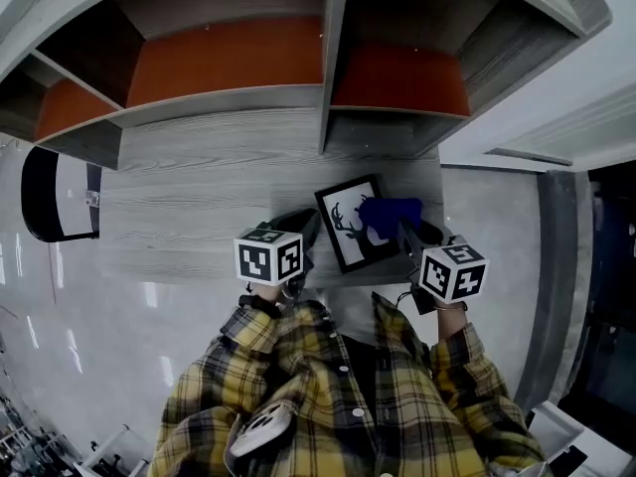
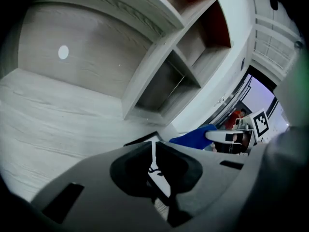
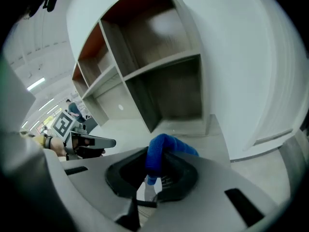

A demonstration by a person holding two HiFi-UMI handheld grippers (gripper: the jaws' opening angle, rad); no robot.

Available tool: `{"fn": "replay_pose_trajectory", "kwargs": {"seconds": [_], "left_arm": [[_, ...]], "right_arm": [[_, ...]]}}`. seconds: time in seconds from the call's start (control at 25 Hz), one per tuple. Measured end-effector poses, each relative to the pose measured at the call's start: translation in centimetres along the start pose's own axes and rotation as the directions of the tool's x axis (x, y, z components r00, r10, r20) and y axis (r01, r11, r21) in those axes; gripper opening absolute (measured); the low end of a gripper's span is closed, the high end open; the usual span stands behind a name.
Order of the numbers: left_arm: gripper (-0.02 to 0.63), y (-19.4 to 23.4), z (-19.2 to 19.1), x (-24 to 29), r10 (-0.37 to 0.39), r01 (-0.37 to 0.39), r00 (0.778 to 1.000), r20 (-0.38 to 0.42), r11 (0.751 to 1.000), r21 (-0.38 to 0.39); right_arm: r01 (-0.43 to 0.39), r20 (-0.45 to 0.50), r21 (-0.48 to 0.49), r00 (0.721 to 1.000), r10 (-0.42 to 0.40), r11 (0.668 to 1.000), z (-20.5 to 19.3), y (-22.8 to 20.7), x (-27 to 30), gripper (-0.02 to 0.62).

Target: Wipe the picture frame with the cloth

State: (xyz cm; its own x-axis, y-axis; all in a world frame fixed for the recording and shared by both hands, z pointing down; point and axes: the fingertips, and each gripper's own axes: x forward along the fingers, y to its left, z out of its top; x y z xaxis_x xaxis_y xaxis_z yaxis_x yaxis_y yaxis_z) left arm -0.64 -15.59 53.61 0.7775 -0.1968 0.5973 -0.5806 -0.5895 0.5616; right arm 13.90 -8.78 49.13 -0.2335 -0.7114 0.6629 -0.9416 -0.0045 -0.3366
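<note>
Head view first. Looking down on a grey wood desk (image 1: 189, 217) with the picture frame (image 1: 350, 225) near its front edge: black border, white mat, deer silhouette. Left gripper (image 1: 306, 229) at the frame's left side. Right gripper (image 1: 402, 229) over the frame's right part, with the blue cloth (image 1: 390, 213) bunched on top of the picture. Can't tell from here whether the frame is flat on the desk or lifted a bit. Orange-backed shelves (image 1: 229, 63) behind the desk, and a yellow plaid shirt (image 1: 338, 405) filling the bottom of the shot.

Left gripper view next. Jaws pinched onto the frame, with its thin white edge and a bit of the dark deer print (image 2: 155, 174) running right between them. Blue cloth (image 2: 194, 137) just past the frame, held out there by the other gripper with its marker cube (image 2: 260, 122) behind. Grey desk and open shelf compartments beyond.

Right gripper view last. Jaws squeezed on the cloth (image 3: 157, 156), with a fat blue fold poking up out of them and a tail hanging down inside. Left gripper's cube off to the left, near the desk. Empty shelf boxes up ahead.
</note>
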Motion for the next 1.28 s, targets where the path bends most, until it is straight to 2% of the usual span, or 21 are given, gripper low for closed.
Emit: {"fn": "replay_pose_trajectory", "kwargs": {"seconds": [0.12,0.32,0.56,0.64,0.8,1.28], "left_arm": [[0.007,-1.9,3.6,-1.4,-0.045,0.042,0.996,0.075,0.998,0.039],[0.005,-6.0,7.9,-3.8,-0.131,0.113,0.978,0.160,0.987,0.116],[0.005,-10.0,11.8,-6.7,-0.209,0.153,0.944,0.257,0.963,0.219],[0.005,-10.9,12.8,-7.4,-0.224,0.154,0.932,0.283,0.956,0.248],[0.005,-12.0,14.2,-8.5,-0.245,0.153,0.918,0.311,0.944,0.292],[0.005,-12.3,15.1,-9.4,-0.262,0.159,0.909,0.324,0.937,0.312]], "right_arm": [[-0.044,0.079,-0.048,0.996,0.047,0.998,3.8,2.3,-0.6,0.041],[-0.087,0.194,-0.133,0.975,0.112,0.987,9.1,5.6,-2.6,0.041],[-0.063,0.304,-0.277,0.941,0.150,0.959,13.7,9.0,-4.8,0.041],[-0.054,0.324,-0.313,0.932,0.160,0.948,14.5,9.7,-5.4,0.041],[-0.065,0.353,-0.325,0.917,0.185,0.943,15.5,10.5,-6.0,0.041],[-0.042,0.380,-0.331,0.909,0.174,0.943,16.4,11.0,-6.3,0.041]]}}
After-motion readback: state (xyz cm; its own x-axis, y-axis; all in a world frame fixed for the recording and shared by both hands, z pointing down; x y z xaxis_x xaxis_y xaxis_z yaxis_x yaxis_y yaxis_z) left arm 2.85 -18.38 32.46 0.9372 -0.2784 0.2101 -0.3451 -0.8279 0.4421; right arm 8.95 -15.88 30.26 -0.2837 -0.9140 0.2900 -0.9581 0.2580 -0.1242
